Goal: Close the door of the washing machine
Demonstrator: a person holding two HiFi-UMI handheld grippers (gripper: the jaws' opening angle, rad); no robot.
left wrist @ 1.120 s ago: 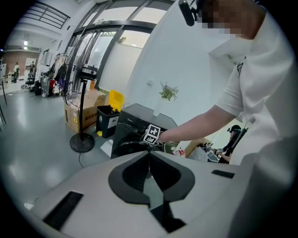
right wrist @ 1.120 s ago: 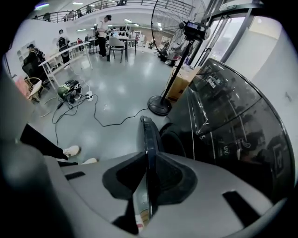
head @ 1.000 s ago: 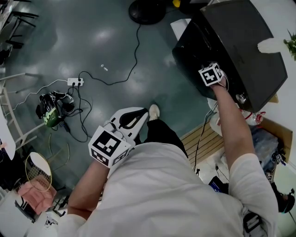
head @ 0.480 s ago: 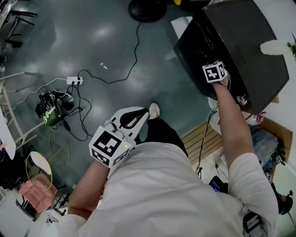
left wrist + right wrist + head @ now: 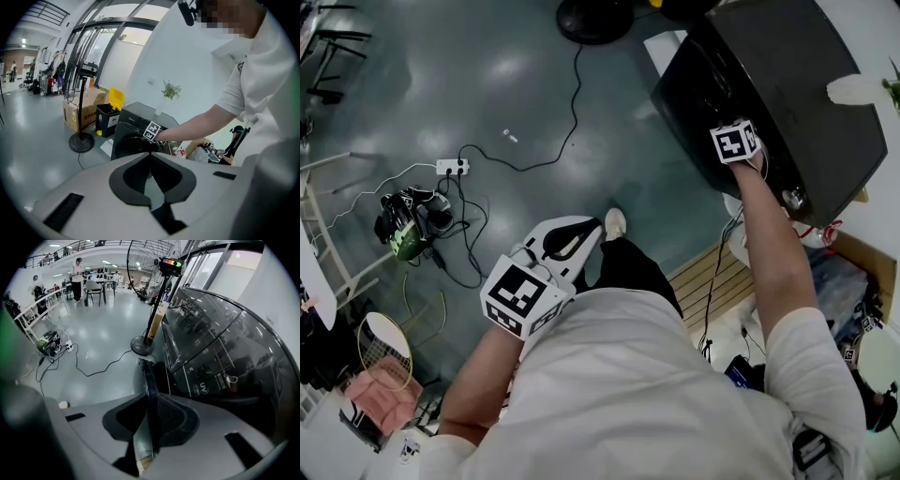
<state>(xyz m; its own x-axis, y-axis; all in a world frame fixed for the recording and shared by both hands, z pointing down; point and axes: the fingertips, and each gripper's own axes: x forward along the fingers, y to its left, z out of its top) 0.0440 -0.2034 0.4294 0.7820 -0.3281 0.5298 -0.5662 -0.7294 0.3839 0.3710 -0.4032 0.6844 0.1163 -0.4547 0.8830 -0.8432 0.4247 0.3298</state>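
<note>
- Washing machine (image 5: 797, 84): dark front-loader at the upper right of my head view, standing on the grey floor (image 5: 487, 75).
- Door (image 5: 147, 373): I see it edge-on in the right gripper view, a thin dark rim close to the machine's front. I judge it almost shut but not latched.
- Right gripper (image 5: 151, 401): tilted down at the machine's front with the door's rim between its jaws. The jaws have just been opening, partway apart, and the pads appear to touch the rim on both sides.
- Left gripper (image 5: 150, 157): held low by my body, well apart from the machine, jaw tips together, nothing in them.
- Risk, early release: if the jaws widen before the latch catches, the door may swing back out.
- Risk, pinching: the inner jaw sits between rim and front, so pressing home could trap it.
- Risk, slipping: the rim is thin and smooth, and a slanted push could skid the pads off.
</note>
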